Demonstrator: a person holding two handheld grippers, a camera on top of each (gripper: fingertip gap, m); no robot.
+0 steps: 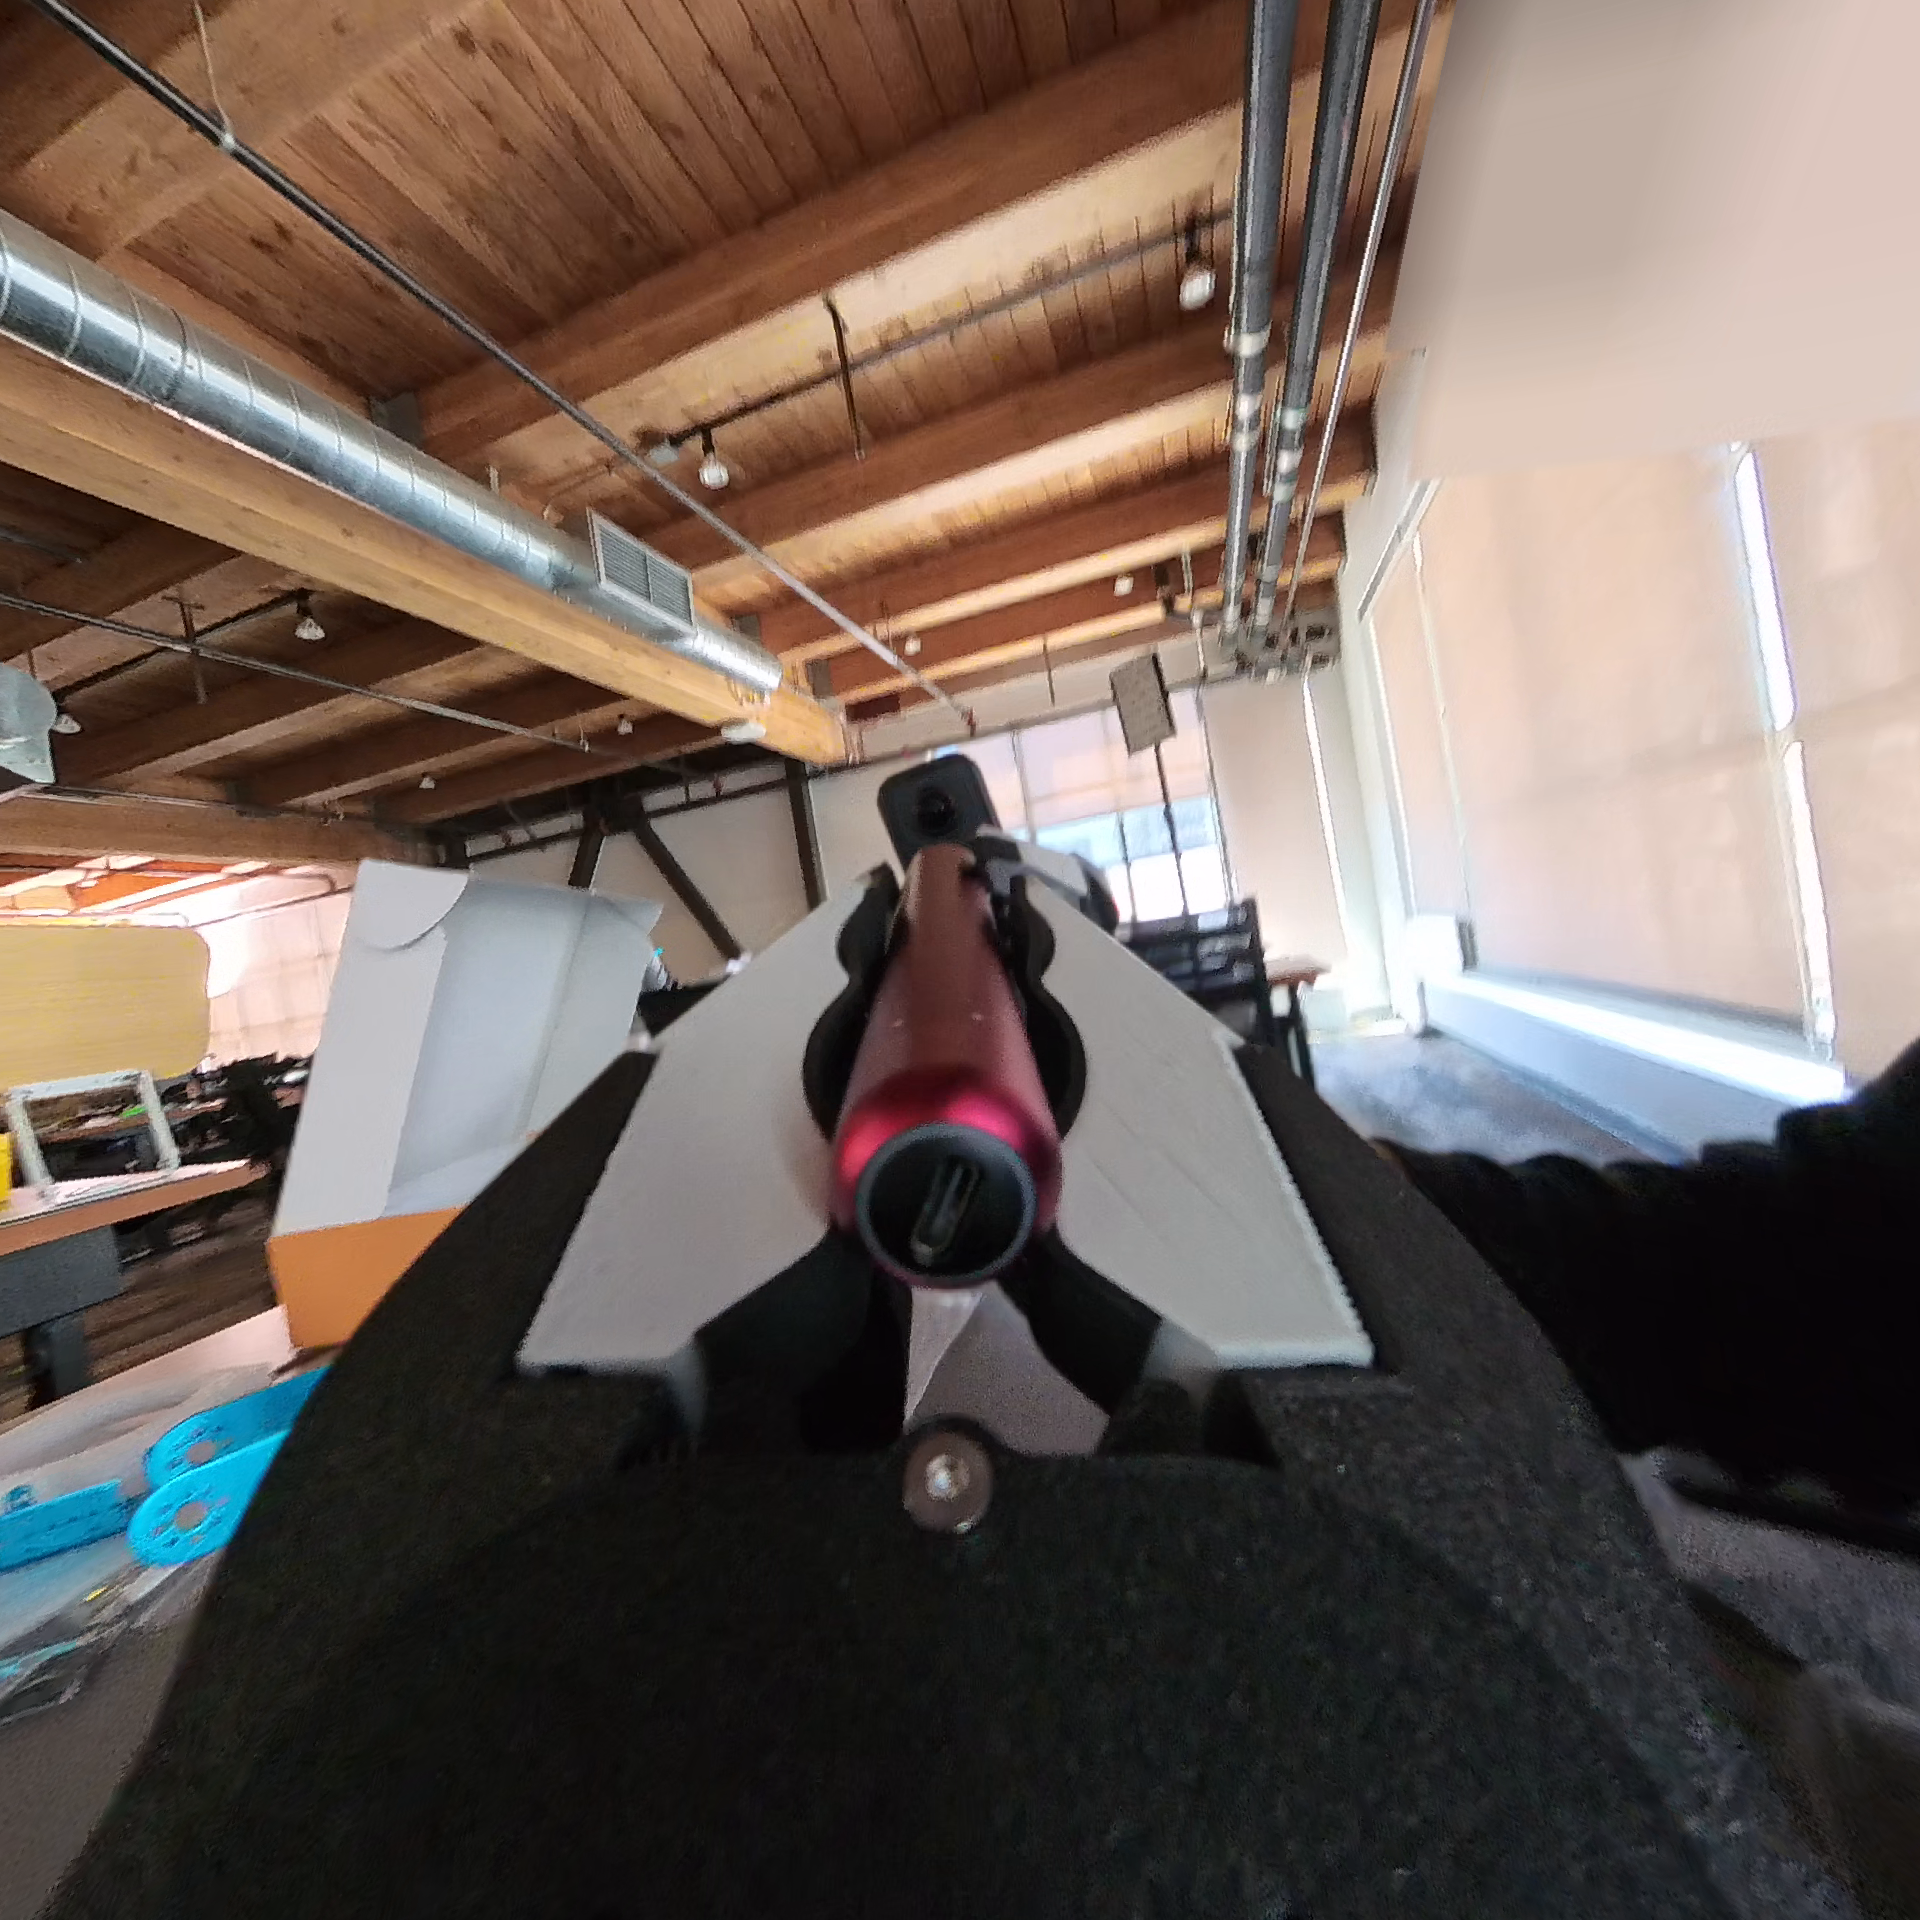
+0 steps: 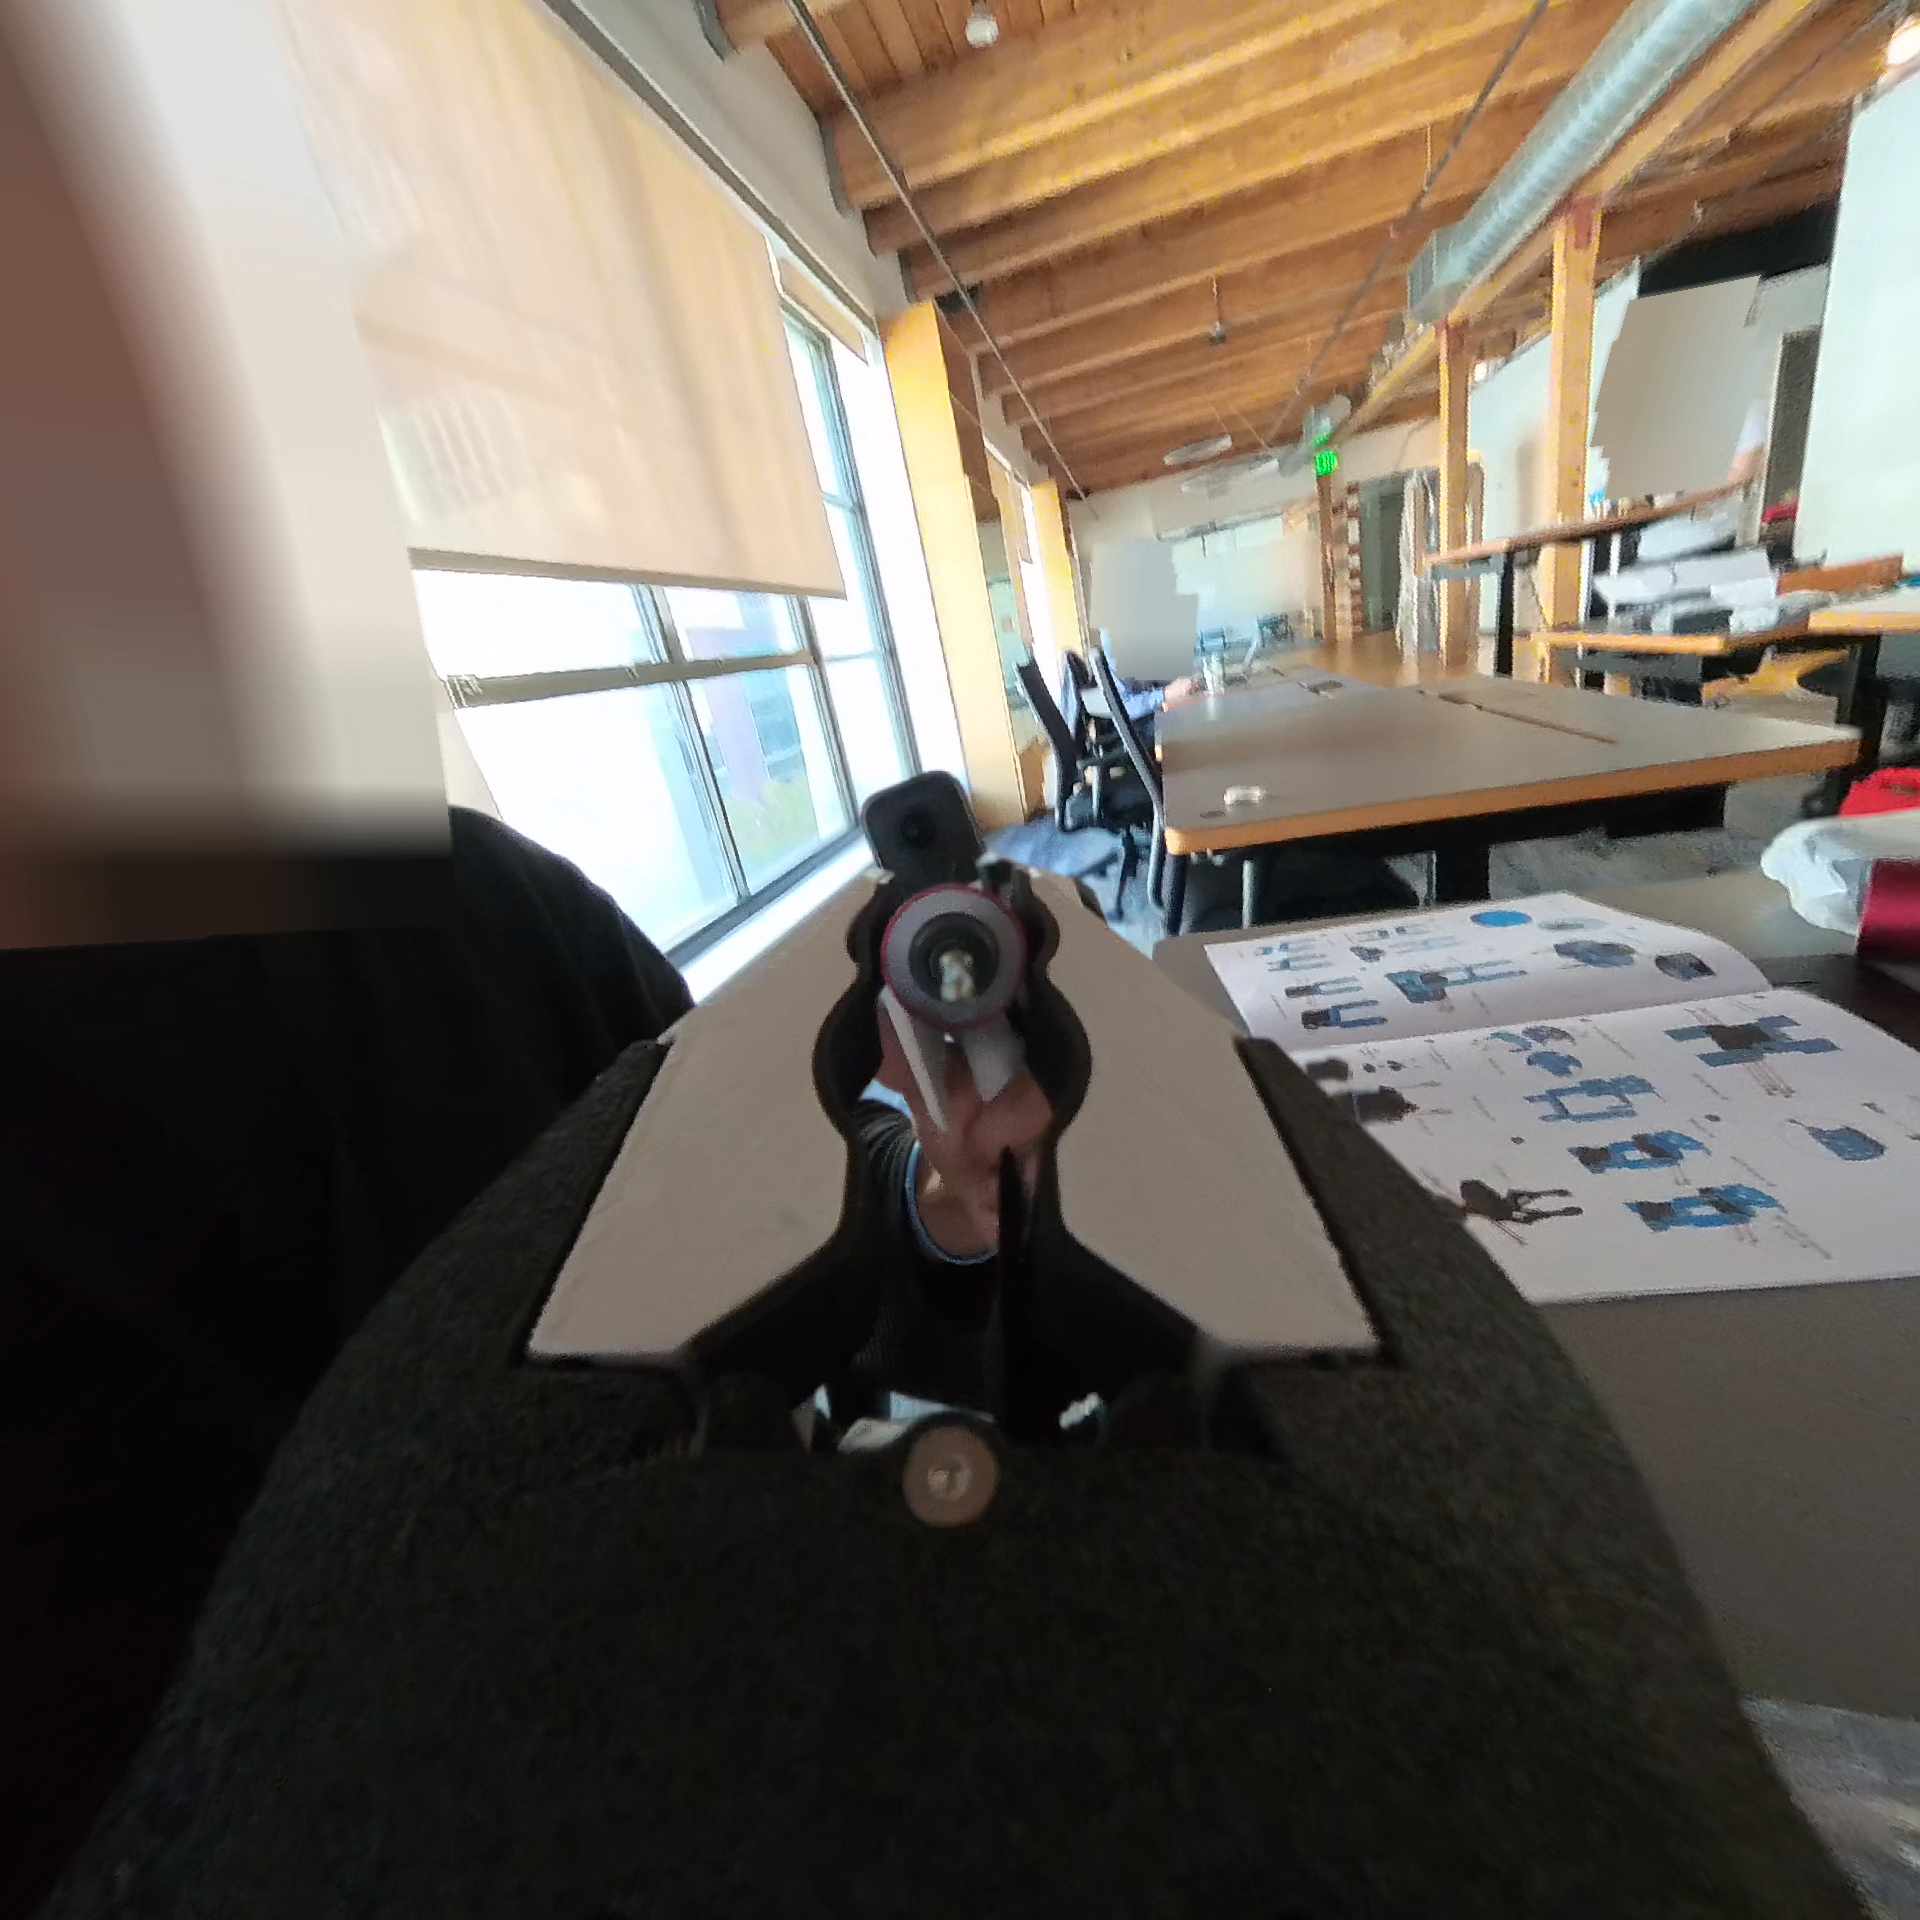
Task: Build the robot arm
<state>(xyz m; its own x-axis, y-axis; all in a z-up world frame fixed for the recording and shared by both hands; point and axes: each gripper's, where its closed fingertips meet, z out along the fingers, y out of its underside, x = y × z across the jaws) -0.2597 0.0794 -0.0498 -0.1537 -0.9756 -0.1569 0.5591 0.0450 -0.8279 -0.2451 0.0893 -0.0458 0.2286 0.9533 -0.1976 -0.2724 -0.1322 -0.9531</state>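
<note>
A red cylindrical power screwdriver (image 1: pixel 940 1039) lies lengthwise between the fingers of my left gripper (image 1: pixel 940 883), its rear end with a port facing the camera. The left jaws are shut on its body. In the right wrist view its nose with a metal bit (image 2: pixel 951 961) faces the camera at the tips of my right gripper (image 2: pixel 956 904), whose jaws close around it. The two grippers point at each other tip to tip. Each view shows the other gripper's camera just beyond the tool. A hand (image 2: pixel 977 1143) holds the left gripper.
An open booklet with blue diagrams (image 2: pixel 1558 1091) lies on the dark table to the right. A white and orange open box (image 1: pixel 447 1039) and blue plastic parts (image 1: pixel 197 1475) sit to the left. A dark sleeve (image 1: pixel 1714 1299) is at the right. Long desks (image 2: pixel 1455 758) stand behind. The tips of both grippers are at nearly the same place.
</note>
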